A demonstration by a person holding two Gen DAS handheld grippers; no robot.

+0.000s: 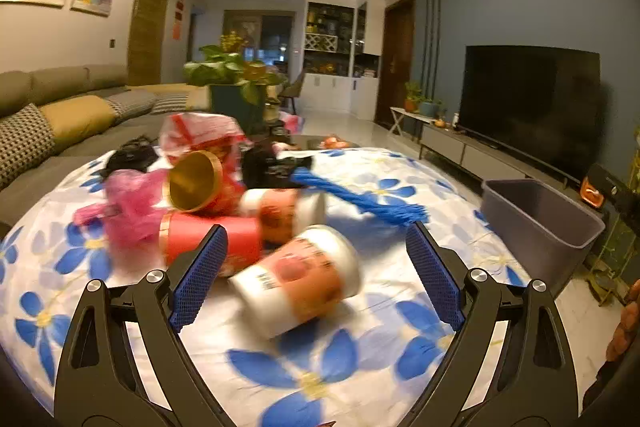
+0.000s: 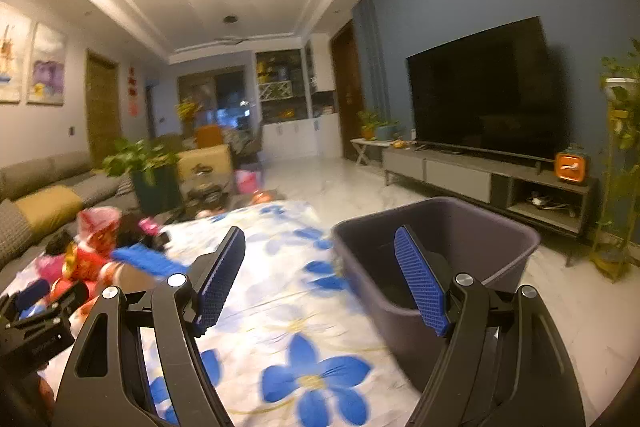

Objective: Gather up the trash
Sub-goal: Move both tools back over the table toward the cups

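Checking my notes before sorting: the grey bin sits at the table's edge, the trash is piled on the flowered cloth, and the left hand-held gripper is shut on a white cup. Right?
Not quite. The left hand-held gripper is open; the left wrist view shows the white cup lying loose between its jaws. The grey bin and flowered cloth are as stated.

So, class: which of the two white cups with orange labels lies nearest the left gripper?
The white cup lying between the left gripper's open fingers; the other cup sits farther back.

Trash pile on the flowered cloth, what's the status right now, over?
Left gripper open, white cup lying between its fingers, not gripped. Right gripper open, empty, by the grey bin. Nothing in the way.
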